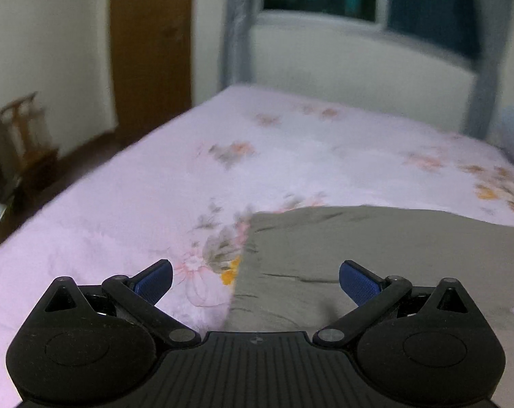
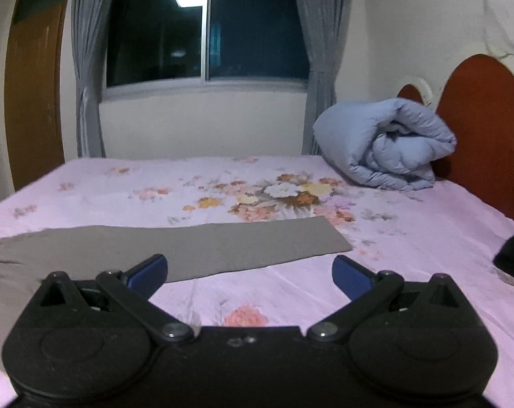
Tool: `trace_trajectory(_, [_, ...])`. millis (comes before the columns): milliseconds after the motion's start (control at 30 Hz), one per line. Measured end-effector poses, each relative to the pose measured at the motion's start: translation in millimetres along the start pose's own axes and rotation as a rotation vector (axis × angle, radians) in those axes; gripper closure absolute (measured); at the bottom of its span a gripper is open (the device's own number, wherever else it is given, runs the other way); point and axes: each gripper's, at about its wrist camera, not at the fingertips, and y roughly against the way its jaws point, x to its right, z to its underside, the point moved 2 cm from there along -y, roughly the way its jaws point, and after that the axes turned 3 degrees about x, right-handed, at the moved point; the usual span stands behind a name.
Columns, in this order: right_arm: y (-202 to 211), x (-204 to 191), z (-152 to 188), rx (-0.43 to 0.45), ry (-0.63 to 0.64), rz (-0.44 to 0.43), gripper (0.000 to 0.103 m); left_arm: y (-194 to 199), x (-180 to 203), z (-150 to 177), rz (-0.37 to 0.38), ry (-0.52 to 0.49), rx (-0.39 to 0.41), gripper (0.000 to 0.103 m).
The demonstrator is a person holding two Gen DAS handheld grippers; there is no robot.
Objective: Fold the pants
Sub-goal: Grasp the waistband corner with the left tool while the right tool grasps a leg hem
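both grippers, left gripper (image 1: 255,280) and right gripper (image 2: 250,273), hover with jaws spread wide, holding nothing. grey pants (image 2: 188,244) lie flat on the floral bed (image 2: 410,238). folding looks barely begun; next, each must pinch an edge.

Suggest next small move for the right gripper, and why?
Probably lower the right gripper forward onto the far end of the grey pants and close on that hem. Both grippers are open and empty, the left gripper sits over the other end, and the pants lie flat on the floral sheet, unfolded.
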Motion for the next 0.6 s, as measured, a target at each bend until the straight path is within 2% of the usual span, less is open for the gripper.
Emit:
trace_trajectory(133, [-53, -16, -2, -0.051, 0.039, 0.001, 0.006, -62, 8, -12, -0.041, -0.013, -0.050, 0.000])
trace_trajectory(233, [-87, -26, -3, -0.077, 0.077, 0.010, 0.006, -98, 10, -15, 0.006, 0.021, -0.082, 0.000])
trace_trajectory(433, [-124, -41, -4, -0.086, 0.107, -0.013, 0.006, -168, 12, -24, 0.015, 0.000, -0.124, 0.000])
trace_trajectory(500, [-131, -42, -1, -0.093, 0.108, -0.015, 0.006, -184, 14, -24, 0.030, -0.013, -0.162, 0.015])
trace_trajectory(600, [-139, -41, 3, -0.109, 0.111, 0.000, 0.006, -206, 15, -24, 0.068, -0.022, -0.197, 0.017])
